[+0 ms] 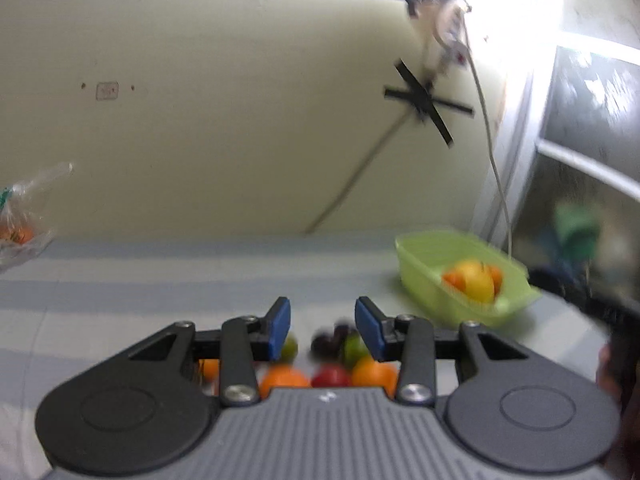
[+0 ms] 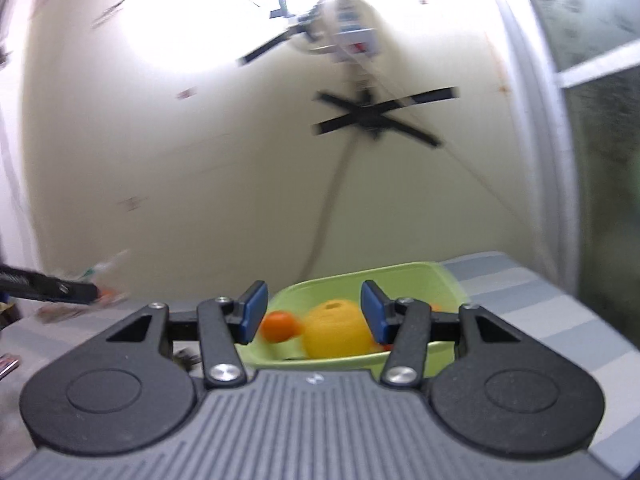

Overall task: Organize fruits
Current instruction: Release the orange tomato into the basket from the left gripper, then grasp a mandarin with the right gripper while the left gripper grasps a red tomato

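My left gripper (image 1: 323, 312) is open with nothing between its blue pads. It hovers over a heap of loose fruit: two oranges (image 1: 374, 374), a red fruit (image 1: 330, 376), green fruits (image 1: 354, 346) and dark grapes (image 1: 332, 338). To the right stands a light green basket (image 1: 424, 276) holding a yellow fruit (image 1: 476, 280) and small oranges. In the right wrist view my right gripper (image 2: 313, 300) is open above that basket (image 2: 360, 272). A blurred small orange (image 2: 280, 326) shows just inside the left pad, untouched by either pad, beside the yellow fruit (image 2: 336, 332).
A striped grey cloth (image 1: 160, 288) covers the table. A clear plastic bag (image 1: 24, 216) with an orange inside lies at the far left by the wall. A dark blurred shape (image 1: 616, 320) fills the right edge. A black bar (image 2: 48, 284) juts in from the left.
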`<move>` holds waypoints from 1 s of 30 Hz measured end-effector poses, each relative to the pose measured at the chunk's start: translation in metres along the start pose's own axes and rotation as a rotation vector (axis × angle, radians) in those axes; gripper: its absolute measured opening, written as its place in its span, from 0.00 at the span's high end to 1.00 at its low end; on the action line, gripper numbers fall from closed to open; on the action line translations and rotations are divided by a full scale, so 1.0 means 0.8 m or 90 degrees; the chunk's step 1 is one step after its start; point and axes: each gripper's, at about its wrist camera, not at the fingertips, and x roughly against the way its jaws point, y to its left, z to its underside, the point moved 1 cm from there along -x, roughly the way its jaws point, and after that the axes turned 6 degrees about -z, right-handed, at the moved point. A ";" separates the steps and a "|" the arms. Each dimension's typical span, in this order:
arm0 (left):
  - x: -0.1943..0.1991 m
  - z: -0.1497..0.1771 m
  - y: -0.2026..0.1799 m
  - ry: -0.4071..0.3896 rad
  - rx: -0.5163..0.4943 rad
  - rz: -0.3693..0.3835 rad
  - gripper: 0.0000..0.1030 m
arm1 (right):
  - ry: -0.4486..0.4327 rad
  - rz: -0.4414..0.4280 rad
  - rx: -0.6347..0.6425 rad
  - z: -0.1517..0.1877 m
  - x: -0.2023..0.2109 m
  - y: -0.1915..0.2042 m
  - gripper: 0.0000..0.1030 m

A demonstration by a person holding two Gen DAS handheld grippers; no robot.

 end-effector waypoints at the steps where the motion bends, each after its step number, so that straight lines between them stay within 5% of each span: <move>1: 0.001 0.008 -0.003 0.005 -0.008 0.004 0.64 | 0.019 -0.029 -0.002 0.004 -0.005 0.014 0.48; 7: -0.003 0.032 0.012 0.023 0.026 -0.005 0.64 | 0.136 -0.119 0.062 0.032 -0.043 0.089 0.48; 15: -0.004 0.048 0.036 0.042 0.050 -0.007 0.63 | 0.221 -0.137 0.151 0.055 -0.096 0.146 0.48; 21: -0.012 0.042 0.010 0.030 -0.003 0.029 0.62 | 0.266 -0.122 0.171 0.059 -0.134 0.155 0.49; 23: -0.017 0.042 -0.001 0.033 -0.031 0.031 0.59 | 0.276 -0.125 0.169 0.059 -0.143 0.156 0.59; 30: -0.044 0.038 -0.041 0.051 -0.185 0.018 0.52 | 0.252 -0.080 0.169 0.052 -0.106 0.131 0.60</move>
